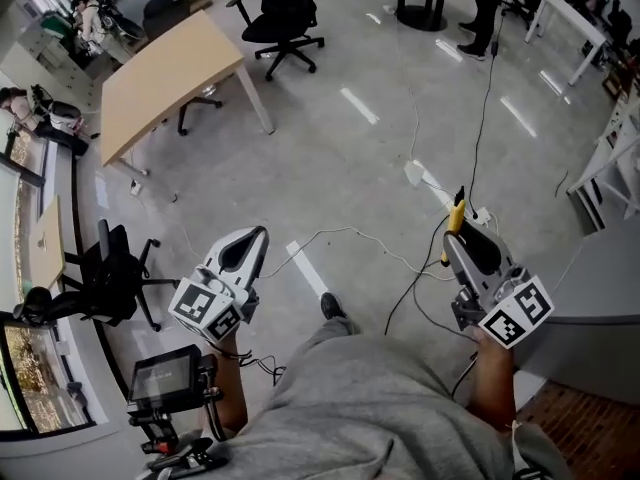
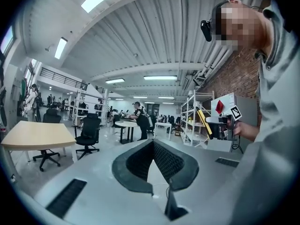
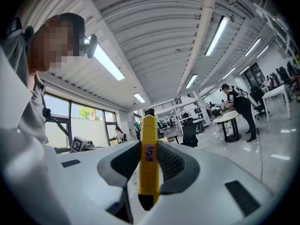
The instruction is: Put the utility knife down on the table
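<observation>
1. I see a pale grey polished floor (image 1: 340,158) under both tools. It has short white strips on it, and loose cables (image 1: 400,258) trail across it just ahead of the right tool (image 1: 462,238).
2. A wooden bench (image 1: 165,73) stands well ahead of the left tool (image 1: 250,240) and off to its left. A black office chair (image 1: 280,18) sits beyond the bench, and a second chair (image 1: 110,268) is close to the left tool's left side.
3. The right tool pinches the utility knife (image 1: 456,215). The yellow body stands upright between the two pads, and its end pokes out past the fingertips. It hangs in the air over the floor, well apart from the wooden bench.
4. The left tool's pads are pressed together at the tips, with nothing between them.
5. The head view gives me only the floor and furniture. The gripper views lift my sight to a ribbed ceiling (image 3: 154,41) with strip lights. The left gripper view adds shelving (image 2: 197,118) and a brick wall (image 2: 225,78) off that tool's right side.
6. The right gripper view alone shows windows (image 3: 70,121) to that tool's left. It also shows a small pink label (image 3: 149,152) on the knife and a person (image 3: 241,108) leaning at a round bench (image 3: 229,117) far ahead on its right.
7. Only the left gripper view catches the right tool from the side, with the knife slanting up out of it.
</observation>
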A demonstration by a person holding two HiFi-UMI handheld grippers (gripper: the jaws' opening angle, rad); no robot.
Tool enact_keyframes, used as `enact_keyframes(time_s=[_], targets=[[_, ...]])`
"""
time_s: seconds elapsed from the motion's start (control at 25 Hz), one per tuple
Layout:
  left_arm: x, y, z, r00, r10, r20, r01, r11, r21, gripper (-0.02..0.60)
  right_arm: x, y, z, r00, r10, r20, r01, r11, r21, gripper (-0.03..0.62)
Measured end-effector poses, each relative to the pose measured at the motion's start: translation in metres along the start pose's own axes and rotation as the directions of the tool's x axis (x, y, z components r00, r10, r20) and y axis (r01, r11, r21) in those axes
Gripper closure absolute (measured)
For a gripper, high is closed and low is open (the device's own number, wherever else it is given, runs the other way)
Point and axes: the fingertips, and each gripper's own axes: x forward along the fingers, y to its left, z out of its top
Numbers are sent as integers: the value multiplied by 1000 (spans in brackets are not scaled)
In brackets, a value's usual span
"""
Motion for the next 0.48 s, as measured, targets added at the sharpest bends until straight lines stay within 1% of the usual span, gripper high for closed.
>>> enact_keyframes(time_s=[0.24,0.36,0.48], targets=[[55,72,19,996,-80,38,80,997,7,577,71,-22,29,998,-56,25,57,997,-44,477],[77,106,30,994,-97,47,97,995,8,577,100,-31,42,996,-79,42,81,996,-44,477],[96,124,37,993,-109,54,110,994,-8,577,120,-47,45,995,-92,23,93,995,-35,477]])
